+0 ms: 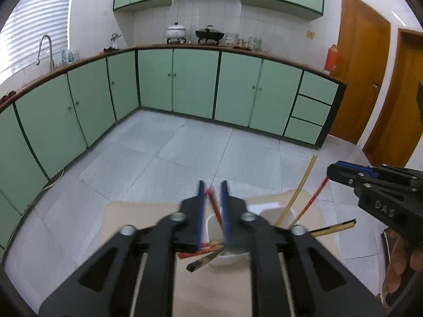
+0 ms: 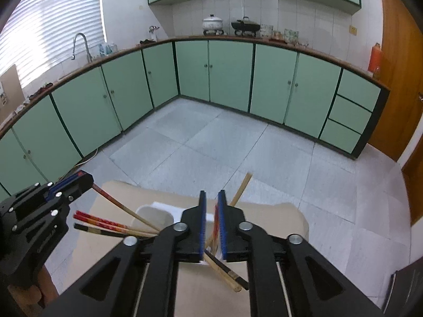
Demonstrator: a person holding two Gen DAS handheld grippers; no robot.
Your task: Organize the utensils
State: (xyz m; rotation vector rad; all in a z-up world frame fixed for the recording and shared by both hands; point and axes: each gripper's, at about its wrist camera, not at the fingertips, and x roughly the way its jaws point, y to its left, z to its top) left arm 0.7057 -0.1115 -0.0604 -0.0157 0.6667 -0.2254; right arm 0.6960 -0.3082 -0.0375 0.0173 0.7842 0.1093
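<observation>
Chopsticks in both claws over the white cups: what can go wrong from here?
1. The left claw pinches its red chopstick near the top; it may pivot and miss the left cup.
2. The chopsticks in the right cup lean outward; a bump from the right claw could tip it.

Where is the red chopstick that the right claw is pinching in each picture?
Left wrist view: far right, the red chopstick slants down from the right claw.
Right wrist view: bottom centre, blurred, between that claw's blue pads.
Shared landmark: the white pot on the far counter.
The left claw pinches another red chopstick.
</observation>
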